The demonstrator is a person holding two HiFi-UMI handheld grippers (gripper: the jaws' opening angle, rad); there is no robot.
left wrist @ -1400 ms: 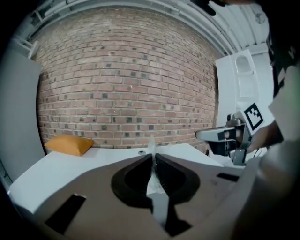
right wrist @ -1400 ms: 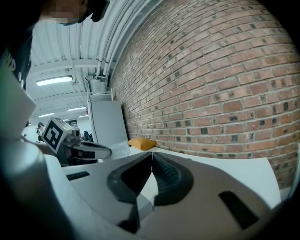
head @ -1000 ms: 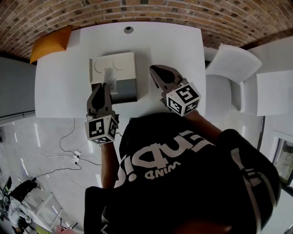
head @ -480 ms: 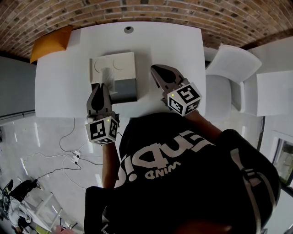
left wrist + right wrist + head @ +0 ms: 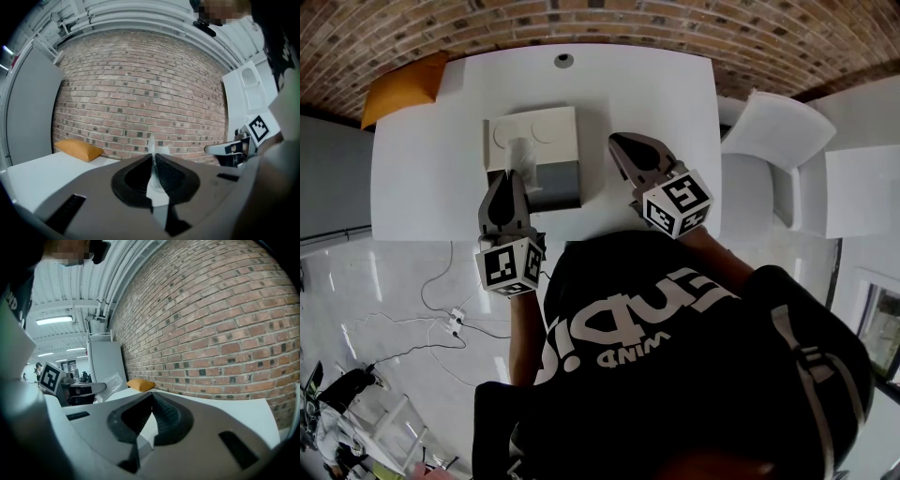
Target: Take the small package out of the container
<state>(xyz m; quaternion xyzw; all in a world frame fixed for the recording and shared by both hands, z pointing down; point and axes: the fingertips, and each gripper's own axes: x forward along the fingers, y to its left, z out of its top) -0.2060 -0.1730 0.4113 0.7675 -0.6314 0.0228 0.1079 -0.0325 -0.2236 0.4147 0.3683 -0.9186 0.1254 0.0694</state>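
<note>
The container (image 5: 551, 132) is a white box with a grey inner part, standing on the white table (image 5: 422, 169). My left gripper (image 5: 508, 178) hovers over the box's near left side, shut on the small package (image 5: 522, 154), a clear plastic pouch that sticks up past the jaw tips. In the left gripper view the small package (image 5: 156, 153) is pinched between the closed jaws of my left gripper (image 5: 153, 156). My right gripper (image 5: 618, 142) is to the right of the box, shut and empty. From the right gripper view, my right gripper (image 5: 151, 394) points along the table towards the brick wall.
An orange cushion (image 5: 401, 88) lies at the table's far left corner. A round cable hole (image 5: 563, 61) sits at the far edge. White chairs (image 5: 776, 127) stand to the right. A brick wall (image 5: 140, 93) runs behind the table. Cables lie on the floor (image 5: 450, 323).
Almost nothing differs: the left gripper with the package has shifted very slightly towards me, and the right gripper has barely moved.
</note>
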